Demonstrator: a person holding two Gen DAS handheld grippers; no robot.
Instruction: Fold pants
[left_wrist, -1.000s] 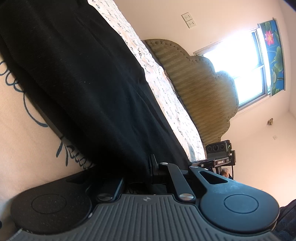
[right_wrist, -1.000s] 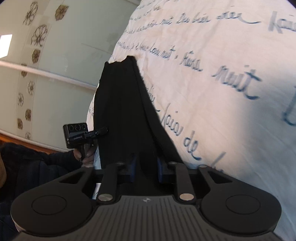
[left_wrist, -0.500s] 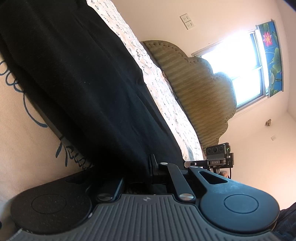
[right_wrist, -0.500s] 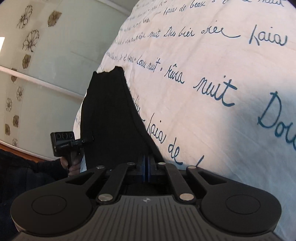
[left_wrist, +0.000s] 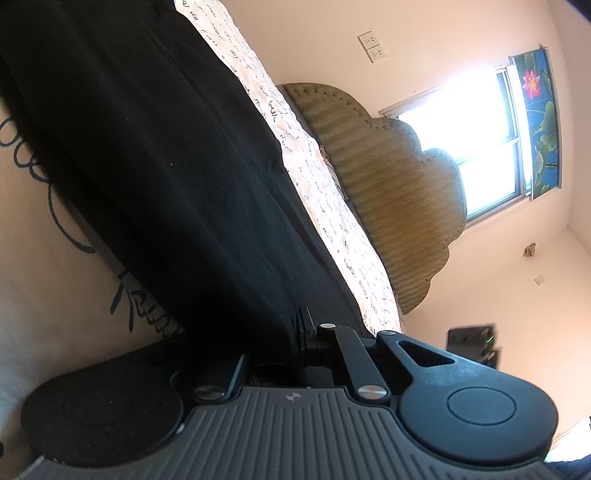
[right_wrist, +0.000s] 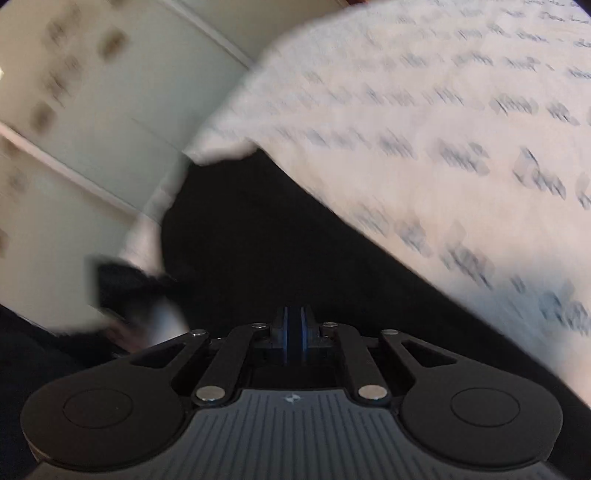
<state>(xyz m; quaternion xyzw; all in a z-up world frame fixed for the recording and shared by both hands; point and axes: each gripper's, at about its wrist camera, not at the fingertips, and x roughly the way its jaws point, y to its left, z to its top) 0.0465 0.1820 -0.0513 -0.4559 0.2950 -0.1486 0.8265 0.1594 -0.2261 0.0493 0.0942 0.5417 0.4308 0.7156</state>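
Black fabric, the pants (left_wrist: 155, 155), is lying stretched across the script-printed bedsheet (left_wrist: 44, 280), running away from the left gripper (left_wrist: 291, 328) up and to the left in its view. The left gripper is sitting clamped on the near end of that cloth; its left finger is hidden under the fabric, and only the right finger (left_wrist: 304, 325) is showing, pressed against the dark edge. To the right of this gripper, past the strip of sunlit sheet, a woven tan headboard (left_wrist: 399, 206) is standing before a bright window (left_wrist: 476, 147). In the blurred right wrist view, the right gripper (right_wrist: 294, 332) is showing its blue pads (right_wrist: 284, 332) pressed together, and whether any cloth is pinched between them cannot be told. The pants (right_wrist: 280, 251) are spreading directly ahead of it and off to its right, over the bedsheet (right_wrist: 424, 110). Ahead and to its left a pale panelled wall (right_wrist: 74, 158) is showing, smeared.
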